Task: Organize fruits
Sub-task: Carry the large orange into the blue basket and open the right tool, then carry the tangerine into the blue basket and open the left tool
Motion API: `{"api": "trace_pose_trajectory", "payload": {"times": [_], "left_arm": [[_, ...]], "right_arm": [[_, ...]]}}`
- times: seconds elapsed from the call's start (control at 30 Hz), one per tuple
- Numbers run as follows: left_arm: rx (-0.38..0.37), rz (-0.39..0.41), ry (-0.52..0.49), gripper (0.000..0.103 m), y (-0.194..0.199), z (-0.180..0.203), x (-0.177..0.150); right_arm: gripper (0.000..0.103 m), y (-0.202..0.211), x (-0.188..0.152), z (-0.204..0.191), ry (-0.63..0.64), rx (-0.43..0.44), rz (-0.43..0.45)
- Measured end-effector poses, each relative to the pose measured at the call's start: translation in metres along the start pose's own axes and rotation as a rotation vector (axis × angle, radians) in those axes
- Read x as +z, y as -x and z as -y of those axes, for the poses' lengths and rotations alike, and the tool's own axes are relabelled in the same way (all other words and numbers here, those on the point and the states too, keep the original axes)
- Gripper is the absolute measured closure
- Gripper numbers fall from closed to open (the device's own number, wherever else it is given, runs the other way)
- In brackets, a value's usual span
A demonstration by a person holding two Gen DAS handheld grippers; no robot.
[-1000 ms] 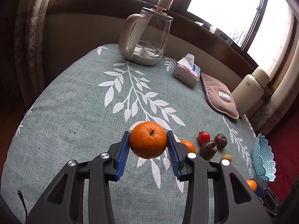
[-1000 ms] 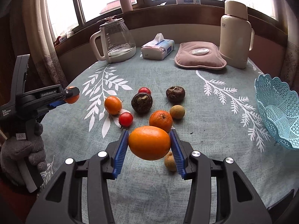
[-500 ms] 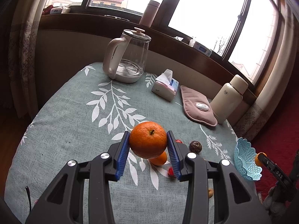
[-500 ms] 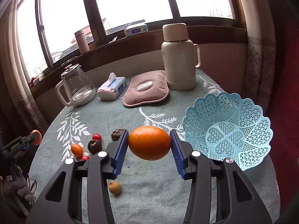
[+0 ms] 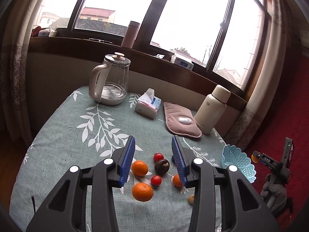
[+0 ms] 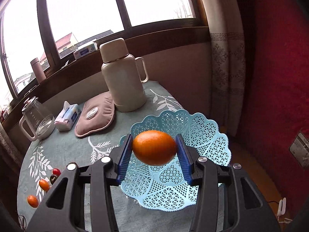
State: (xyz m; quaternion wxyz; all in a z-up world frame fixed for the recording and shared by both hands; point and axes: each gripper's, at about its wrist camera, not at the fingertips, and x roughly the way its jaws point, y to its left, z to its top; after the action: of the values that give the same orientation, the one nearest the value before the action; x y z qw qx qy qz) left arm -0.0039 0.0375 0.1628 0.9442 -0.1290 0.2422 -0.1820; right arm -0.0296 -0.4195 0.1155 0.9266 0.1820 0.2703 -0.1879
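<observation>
My left gripper (image 5: 153, 155) is open and empty, high above the table. Below it an orange (image 5: 142, 191) is out of the jaws, near the cloth; I cannot tell if it rests or falls. Around it lie another orange (image 5: 139, 168), two red tomatoes (image 5: 158, 157), a dark round fruit (image 5: 162, 166) and a small orange (image 5: 176, 180). My right gripper (image 6: 154, 147) is shut on an orange (image 6: 154, 147) above the light blue basket (image 6: 208, 135). The basket (image 5: 239, 162) also shows in the left wrist view.
A glass kettle (image 5: 110, 81), a tissue pack (image 5: 147, 106), a pink pad (image 5: 181, 121) and a cream flask (image 5: 211, 109) stand at the table's back. The basket sits at the table's right edge, by the red floor. Curtains hang on both sides.
My left gripper has opened and its orange has dropped out of the jaws. Both grippers have risen. My right gripper has moved right with its orange, over the basket.
</observation>
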Motion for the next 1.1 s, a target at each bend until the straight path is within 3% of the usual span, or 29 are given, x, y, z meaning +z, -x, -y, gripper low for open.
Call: {"api": "trace_pose_trajectory", "payload": {"times": [0.1,0.17,0.3,0.43,0.73,1.0,1.1], "left_arm": [[0.0,-0.012,0.006,0.061,-0.001,-0.003,-0.001],[0.007,-0.038,0.031,0.049,-0.007,-0.011,-0.004],[0.052,-0.087,0.052,0.04,-0.018,-0.029,-0.008],[0.079,-0.121,0.063,0.028,-0.026,-0.041,-0.012],[0.033,-0.262,-0.023,0.027,-0.06,-0.005,-0.05],[0.031,-0.389,-0.096,0.028,-0.104,0.029,-0.089],[0.051,-0.424,-0.108,0.032,-0.119,0.034,-0.099]], "right_arm": [[0.056,-0.012,-0.005,0.006,0.003,-0.016,-0.026],[0.056,-0.024,-0.009,0.008,0.013,-0.028,-0.054],[0.056,-0.044,-0.02,0.016,-0.008,-0.044,-0.105],[0.042,-0.043,-0.023,0.022,-0.043,-0.033,-0.093],[0.03,0.001,-0.009,0.018,-0.044,0.038,0.012],[0.029,0.047,-0.001,0.036,-0.084,0.097,0.104],[0.029,0.058,0.0,0.047,-0.112,0.111,0.129]]}}
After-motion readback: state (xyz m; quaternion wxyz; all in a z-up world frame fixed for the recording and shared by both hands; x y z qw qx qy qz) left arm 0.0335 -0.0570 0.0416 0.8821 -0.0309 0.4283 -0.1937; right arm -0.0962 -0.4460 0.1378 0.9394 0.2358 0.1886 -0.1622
